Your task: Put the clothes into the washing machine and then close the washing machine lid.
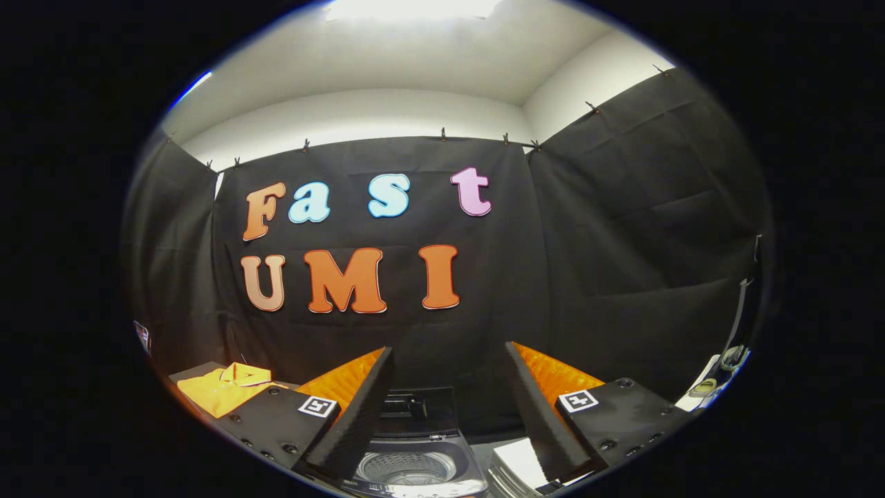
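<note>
Your gripper (449, 398) is held level and aimed at the black booth wall (622, 228), with its two fingers (359, 415) spread wide apart and nothing between them. Neither finger touches anything.

Low in the gap between the fingers sits the washer (415, 463), just ahead of the tips and below them. Its lid (420, 409) stands raised at the back, so you look down into the open tub (404, 469), whose perforated metal drum is visible; you cannot tell from here whether anything lies inside, since only part of the drum shows.

The shirt (221, 389), an orange one with a collar, lies folded flat on a dark worktop (190, 373) off to the left of your left finger, well apart from the washer and from the gripper. It is not in the tub.

To the right of the washer, partly behind your right finger, is a pale, flat object (515, 462); what it is cannot be made out. Farther right, beside the wall, hangs a dark strap (738, 315) with some small items (719, 370) below it, too small to identify.

Above the cloth, the white wall and ceiling are brightly lit.
</note>
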